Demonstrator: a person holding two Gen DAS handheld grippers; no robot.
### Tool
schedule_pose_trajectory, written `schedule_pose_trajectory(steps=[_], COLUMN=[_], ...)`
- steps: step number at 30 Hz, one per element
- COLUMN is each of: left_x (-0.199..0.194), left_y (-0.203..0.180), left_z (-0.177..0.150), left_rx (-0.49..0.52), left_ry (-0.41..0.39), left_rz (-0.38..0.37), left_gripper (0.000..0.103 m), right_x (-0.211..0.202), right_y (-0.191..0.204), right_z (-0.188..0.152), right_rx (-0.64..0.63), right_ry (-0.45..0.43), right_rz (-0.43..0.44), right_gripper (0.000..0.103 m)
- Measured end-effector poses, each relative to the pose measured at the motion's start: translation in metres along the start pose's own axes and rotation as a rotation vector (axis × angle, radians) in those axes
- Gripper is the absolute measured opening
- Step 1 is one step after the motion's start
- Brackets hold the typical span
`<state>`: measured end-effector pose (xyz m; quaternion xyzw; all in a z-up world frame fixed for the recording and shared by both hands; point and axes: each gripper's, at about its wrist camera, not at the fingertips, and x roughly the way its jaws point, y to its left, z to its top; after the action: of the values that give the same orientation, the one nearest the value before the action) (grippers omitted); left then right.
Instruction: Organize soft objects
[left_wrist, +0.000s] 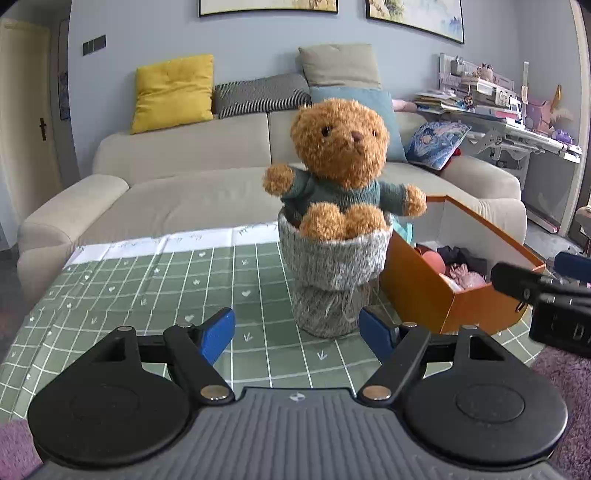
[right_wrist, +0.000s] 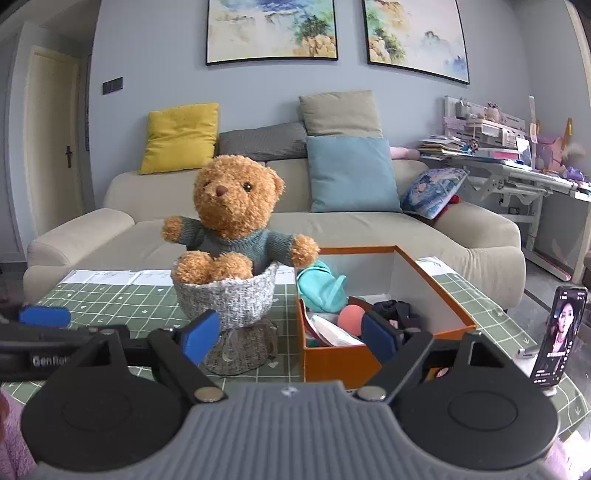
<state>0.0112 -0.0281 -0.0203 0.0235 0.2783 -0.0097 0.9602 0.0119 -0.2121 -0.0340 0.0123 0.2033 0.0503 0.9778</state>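
Brown plush teddy bear (left_wrist: 341, 162) in grey knitted pouch (left_wrist: 332, 273), probably light and squashy, is best gripped at the torso; left gripper (left_wrist: 297, 334) and right gripper (right_wrist: 291, 334) are held wide, empty.

Beige sofa (right_wrist: 258, 236) spans the background, taken as landmark. Yellow cushion (right_wrist: 181, 136) on its backrest at left; grey striped cushion (right_wrist: 262, 142) just beside it; taupe cushion (right_wrist: 338, 112) above a blue cushion (right_wrist: 351, 173); patterned cushion (right_wrist: 432, 192) at the sofa's right end. Two framed paintings (right_wrist: 271, 31) on the wall above the sofa. Cluttered shelving (right_wrist: 491, 140) right of the sofa. Phone (right_wrist: 561, 334) propped upright, lit, on the desk nearer than the sofa, at right. Cream door (right_wrist: 55, 144) left of the sofa.
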Motion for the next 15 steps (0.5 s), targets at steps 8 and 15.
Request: schedule_pose_trajectory(steps=[8,15], left_x=[0.0016,0.0024], left_y=[-0.0034,-0.0027], left_z=[-0.0032,-0.0017], left_rx=[0.016,0.017], left_ry=[0.009,0.015], left_rz=[0.0,0.001], left_gripper=[0.09,0.09], right_x=[0.0059,0.0049], right_y=[-0.0036,-0.0027], right_z=[-0.0028,-0.0036], right_rx=[0.012,0.006], right_ry=[0.03,0.027], right_rz=[-0.024,-0.021], right_gripper=[0.084,0.084])
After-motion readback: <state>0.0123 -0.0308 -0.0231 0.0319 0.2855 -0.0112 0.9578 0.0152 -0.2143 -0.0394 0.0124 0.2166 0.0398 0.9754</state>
